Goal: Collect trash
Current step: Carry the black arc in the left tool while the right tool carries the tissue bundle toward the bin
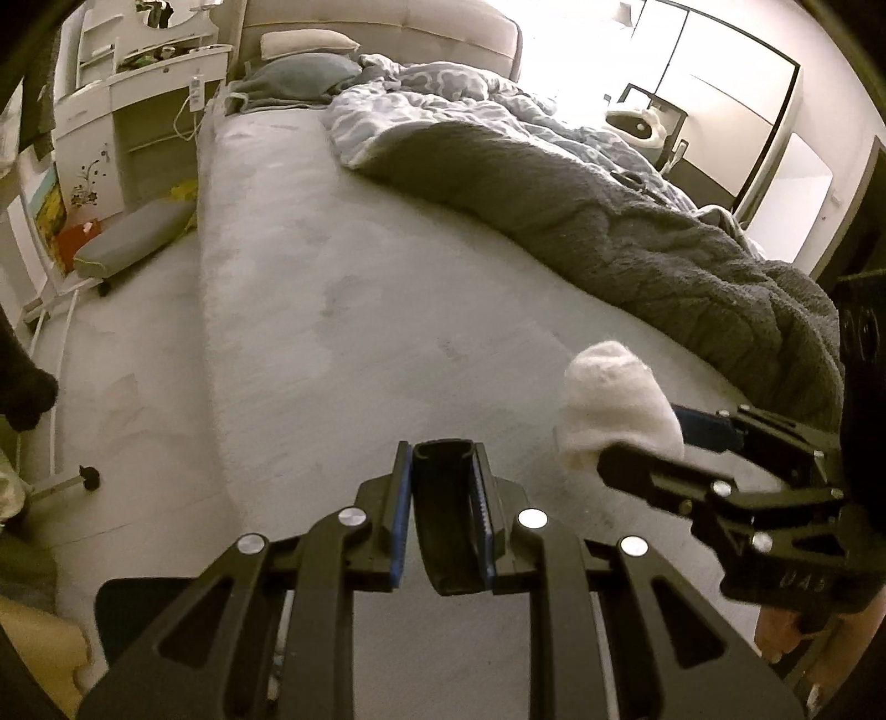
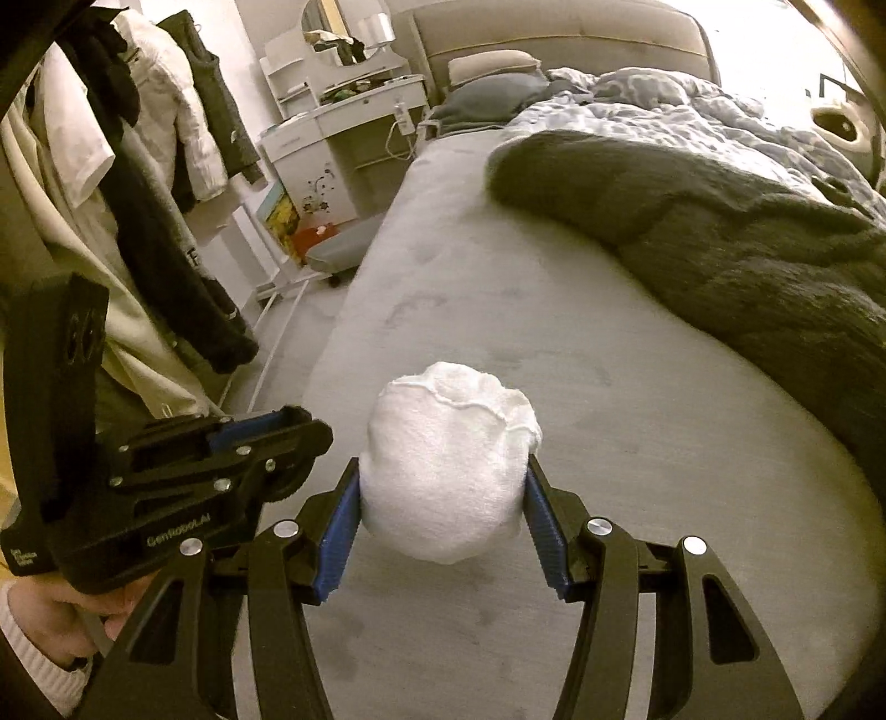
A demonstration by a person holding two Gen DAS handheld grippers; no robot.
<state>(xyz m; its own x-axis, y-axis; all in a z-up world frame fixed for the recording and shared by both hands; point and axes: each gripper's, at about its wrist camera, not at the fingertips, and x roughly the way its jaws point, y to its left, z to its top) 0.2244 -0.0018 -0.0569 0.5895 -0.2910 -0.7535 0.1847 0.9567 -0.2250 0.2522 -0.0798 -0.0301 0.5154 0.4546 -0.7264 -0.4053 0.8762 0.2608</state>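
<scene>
In the left wrist view my left gripper (image 1: 443,462) is shut on a narrow black trough-shaped piece (image 1: 447,531), which stands upright between the blue pads (image 1: 400,531). My right gripper (image 2: 443,482) is shut on a white balled-up wad of soft cloth or paper (image 2: 448,459), its blue pads pressing both sides. Both hang over the pale sheet of the bed (image 2: 637,399). From the left wrist view the wad (image 1: 614,410) and the right gripper (image 1: 637,448) sit close at the right. In the right wrist view the left gripper (image 2: 304,437) is close at the left, held by a hand (image 2: 83,601).
A dark grey fleece blanket (image 1: 637,232) and a patterned duvet (image 1: 443,105) lie heaped on the bed's far right side, with pillows (image 1: 304,44) at the headboard. A white dresser (image 2: 343,133), a grey stool (image 1: 133,238) and a rack of hanging clothes (image 2: 155,183) stand left of the bed.
</scene>
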